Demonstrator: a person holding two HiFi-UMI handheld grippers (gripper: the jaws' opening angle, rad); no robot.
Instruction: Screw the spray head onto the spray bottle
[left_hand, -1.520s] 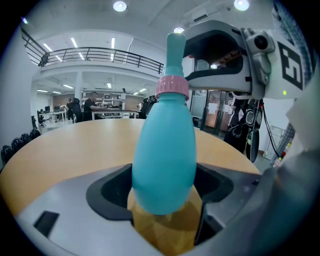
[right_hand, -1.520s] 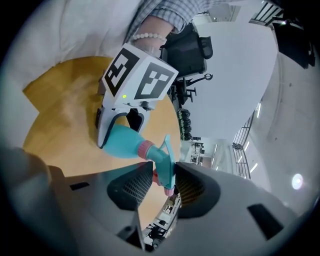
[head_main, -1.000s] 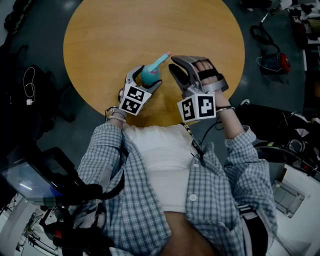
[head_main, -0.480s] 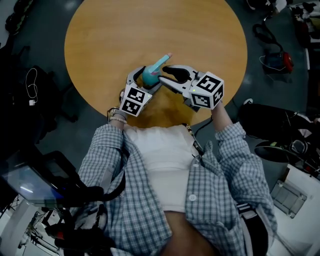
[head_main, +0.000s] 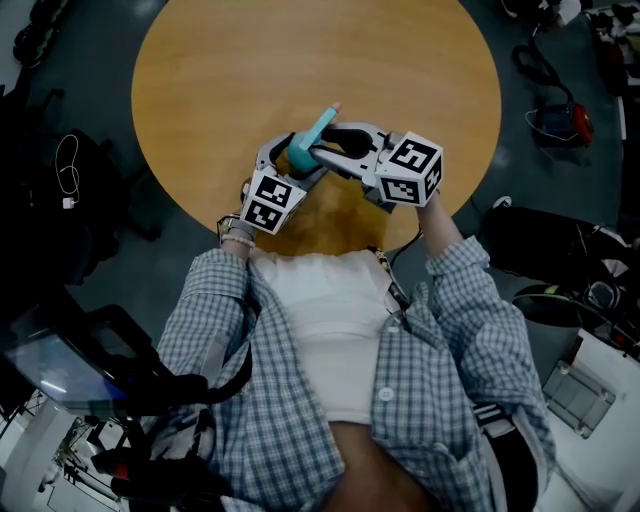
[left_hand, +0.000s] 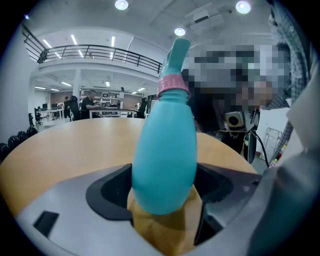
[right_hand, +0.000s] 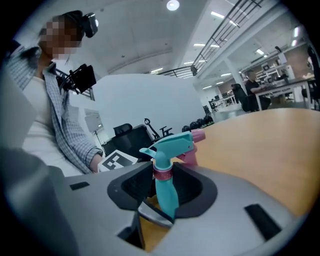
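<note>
Spray bottle (left_hand: 164, 155) tight in left gripper (left_hand: 165, 200) fingers, spray head (right_hand: 170, 145) in right gripper (right_hand: 162, 192) fingers, body half-hidden overhead.

A round wooden table (head_main: 300, 60) is standing on a dark grey floor (head_main: 165, 240), its light brown top showing a smooth, even finish. A teal spray bottle (head_main: 299, 156) is sitting over the near edge of the top, its spray head (head_main: 322, 125) pointing toward the table's middle. Whether the bottle's base is touching the wood cannot be told, since it is being held there.
</note>
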